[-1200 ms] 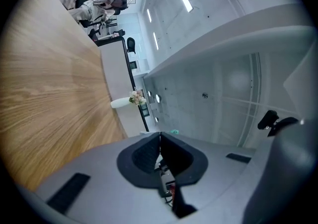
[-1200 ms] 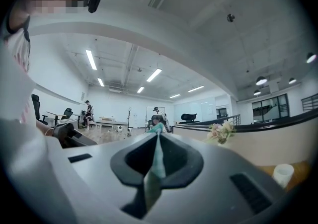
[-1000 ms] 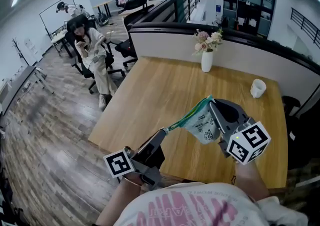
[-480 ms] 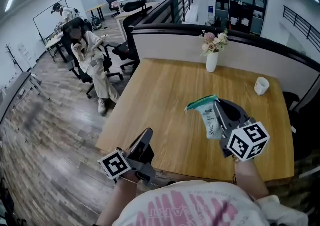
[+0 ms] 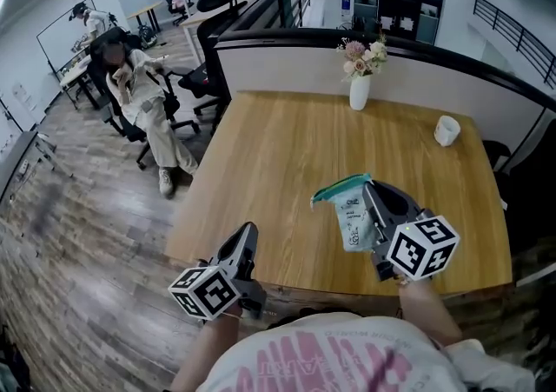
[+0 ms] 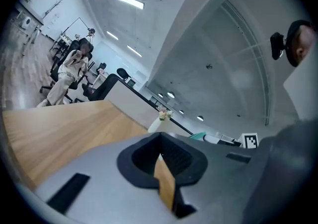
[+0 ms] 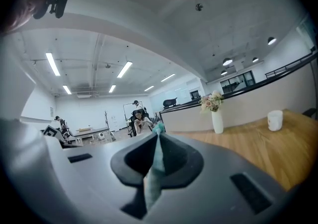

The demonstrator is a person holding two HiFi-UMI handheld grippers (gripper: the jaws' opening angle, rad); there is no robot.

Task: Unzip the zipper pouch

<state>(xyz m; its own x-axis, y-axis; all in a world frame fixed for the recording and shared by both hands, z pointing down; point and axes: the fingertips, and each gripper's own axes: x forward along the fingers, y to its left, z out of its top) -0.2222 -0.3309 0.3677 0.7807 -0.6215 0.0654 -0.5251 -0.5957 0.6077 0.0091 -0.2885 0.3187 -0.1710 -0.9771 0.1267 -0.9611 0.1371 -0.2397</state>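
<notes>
Fingers of the right gripper [image 5: 372, 199] clamp only the pouch [image 5: 352, 223] edge; left gripper [image 5: 248, 235] fingers together, empty. It could slip onto the table [image 5: 278, 147].

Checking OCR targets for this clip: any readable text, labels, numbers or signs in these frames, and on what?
None can be read.
Print on the pouch: black, too small to read.
Lettering on the shirt: pink, cut off and distorted, unreadable.
The left cube and right cube: square marker patterns only, no letters.
The blue wall sign: too small to read.
</notes>
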